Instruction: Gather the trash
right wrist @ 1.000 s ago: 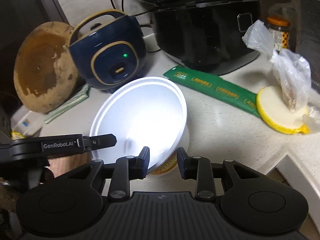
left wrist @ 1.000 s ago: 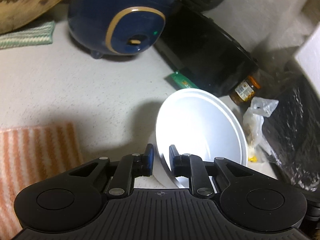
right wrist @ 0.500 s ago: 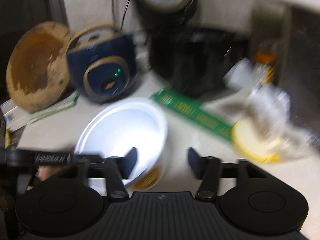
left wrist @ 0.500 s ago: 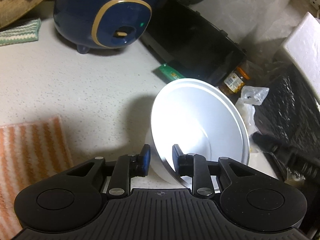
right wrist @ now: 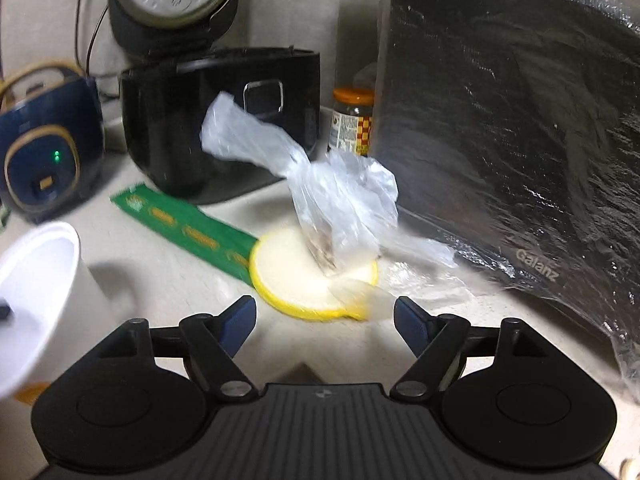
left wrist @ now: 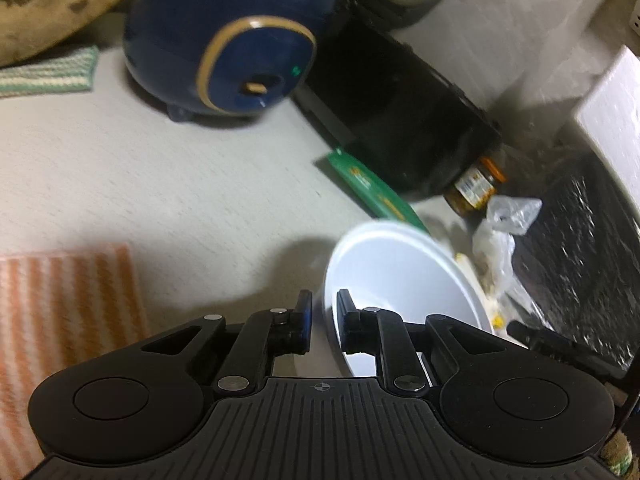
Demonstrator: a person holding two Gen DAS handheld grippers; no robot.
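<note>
Currently the left gripper (left wrist: 322,312) is clamped on the near rim of a white disposable bowl (left wrist: 400,280), one finger outside the wall and one inside; the bowl is tilted, its mouth facing up and toward the camera, and in the right wrist view the same bowl (right wrist: 36,292) shows at the left edge, an orange label low on its side. Right gripper (right wrist: 325,320) is spread wide and holds nothing; it hangs over the pale speckled counter (right wrist: 168,280), fingers aimed at a round yellow-rimmed lid (right wrist: 296,280) lying flat just ahead. A crumpled clear plastic bag (right wrist: 336,204) with brownish scraps inside stands on that lid, its twisted neck leaning up and to the left. A long green wrapper (right wrist: 192,232) lies flat, long axis running from far-left to near-right, its near end touching or tucked under the lid's left edge; which of the two cannot be told. Behind the wrapper stands a black rice cooker (right wrist: 224,120) with lid raised, a navy cooker (right wrist: 44,152) with a green light to its left, an orange-capped jar (right wrist: 352,120) to its right, and a film-wrapped black appliance (right wrist: 520,140) marked Galanz at far right. Left wrist view also shows an orange striped cloth (left wrist: 64,308) on the counter at the left, well apart from the bowl. Motion blur softens both views.
</note>
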